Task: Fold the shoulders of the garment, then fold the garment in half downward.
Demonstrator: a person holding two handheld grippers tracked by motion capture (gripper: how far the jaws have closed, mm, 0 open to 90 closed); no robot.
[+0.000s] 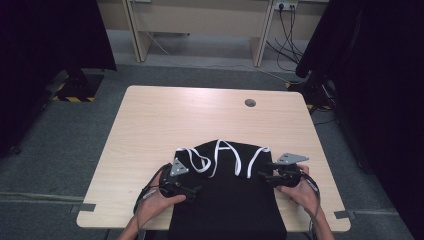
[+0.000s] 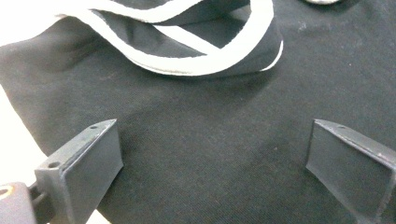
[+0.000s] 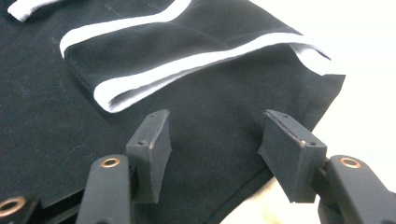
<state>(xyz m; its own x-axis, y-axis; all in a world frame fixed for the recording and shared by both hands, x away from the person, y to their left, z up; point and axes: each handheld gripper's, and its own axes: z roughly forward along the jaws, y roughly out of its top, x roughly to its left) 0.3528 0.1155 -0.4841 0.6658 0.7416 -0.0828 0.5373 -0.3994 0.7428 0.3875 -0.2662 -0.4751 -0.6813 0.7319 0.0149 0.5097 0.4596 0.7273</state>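
Wooden table, grey floor around. Black garment with white trim lies at near edge, overhanging. Left gripper and right gripper flank it, jaws parted, empty. Advice: pinch side hems evenly, single layer, before lifting.

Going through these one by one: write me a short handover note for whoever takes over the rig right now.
Left tool: open, jaws wide above the black garment, gripping nothing.
Right tool: open at the garment's right edge, nothing pinched.
Garment: lies on the table, near end hanging over the front edge; its white-trimmed straps lie folded on top.
Done: straps folded in.
Left, probably: grip both sides and fold the body.
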